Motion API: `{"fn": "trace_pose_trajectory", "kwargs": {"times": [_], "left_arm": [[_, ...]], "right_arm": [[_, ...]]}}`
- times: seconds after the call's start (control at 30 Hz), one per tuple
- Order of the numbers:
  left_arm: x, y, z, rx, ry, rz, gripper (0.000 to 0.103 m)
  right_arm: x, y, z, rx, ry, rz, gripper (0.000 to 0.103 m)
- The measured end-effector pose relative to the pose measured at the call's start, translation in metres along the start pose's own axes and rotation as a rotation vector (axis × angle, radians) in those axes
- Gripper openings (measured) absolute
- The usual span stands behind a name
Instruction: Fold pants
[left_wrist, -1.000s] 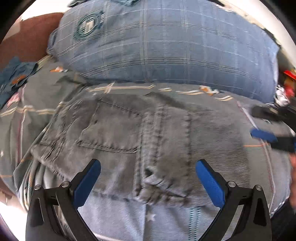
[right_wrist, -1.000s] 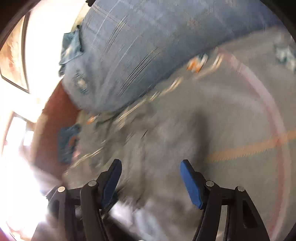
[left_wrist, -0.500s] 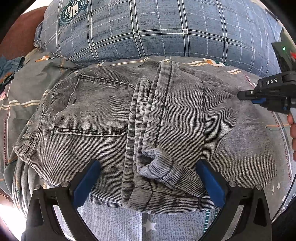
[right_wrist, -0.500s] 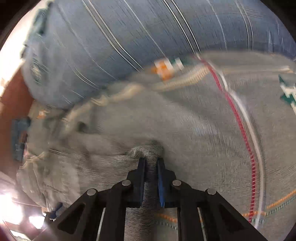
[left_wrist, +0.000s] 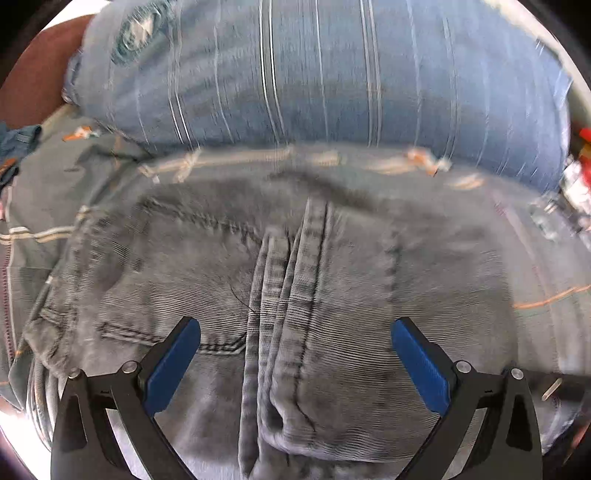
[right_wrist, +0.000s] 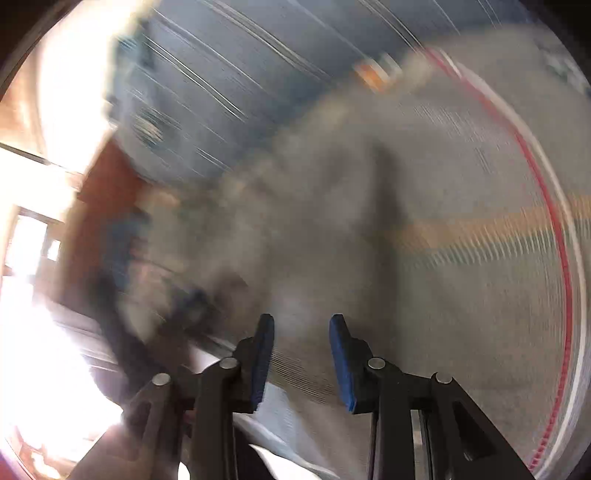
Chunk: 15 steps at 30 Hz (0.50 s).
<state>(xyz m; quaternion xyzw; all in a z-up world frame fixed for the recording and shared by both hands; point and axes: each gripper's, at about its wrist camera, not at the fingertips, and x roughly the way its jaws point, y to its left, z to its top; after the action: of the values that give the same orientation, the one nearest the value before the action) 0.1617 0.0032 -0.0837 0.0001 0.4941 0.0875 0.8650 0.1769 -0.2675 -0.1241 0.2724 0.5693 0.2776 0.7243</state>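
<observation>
The grey corduroy pants (left_wrist: 295, 295) lie folded in a compact stack on the patterned bedsheet (left_wrist: 44, 192), back pocket to the left and a leg hem in front. My left gripper (left_wrist: 295, 354) is wide open and empty, hovering just over the near edge of the stack. In the blurred right wrist view the pants (right_wrist: 295, 229) show as a grey mass ahead. My right gripper (right_wrist: 301, 354) is partly open and holds nothing, close above the cloth.
A large blue plaid pillow (left_wrist: 314, 74) lies right behind the pants and shows in the right wrist view (right_wrist: 240, 74). A brown headboard (left_wrist: 33, 81) is at far left. Small red and shiny items (left_wrist: 576, 177) sit at the right edge.
My right gripper, shut on a pants fold half a second ago, has let go and opened. The left gripper has drawn back a little; both views are blurred by motion.
</observation>
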Motion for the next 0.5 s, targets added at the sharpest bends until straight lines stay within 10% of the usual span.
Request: {"fn": "trace_pose_trajectory", "kwargs": {"times": [0.4, 0.5], "left_arm": [[-0.03, -0.007, -0.025, 0.053, -0.084, -0.028, 0.103], [-0.003, -0.005, -0.034, 0.058, -0.015, -0.023, 0.103]], "right_arm": [[-0.008, 0.038, 0.101, -0.032, -0.063, 0.127, 0.037], [0.027, 0.014, 0.124, 0.046, -0.013, -0.027, 0.038]]}}
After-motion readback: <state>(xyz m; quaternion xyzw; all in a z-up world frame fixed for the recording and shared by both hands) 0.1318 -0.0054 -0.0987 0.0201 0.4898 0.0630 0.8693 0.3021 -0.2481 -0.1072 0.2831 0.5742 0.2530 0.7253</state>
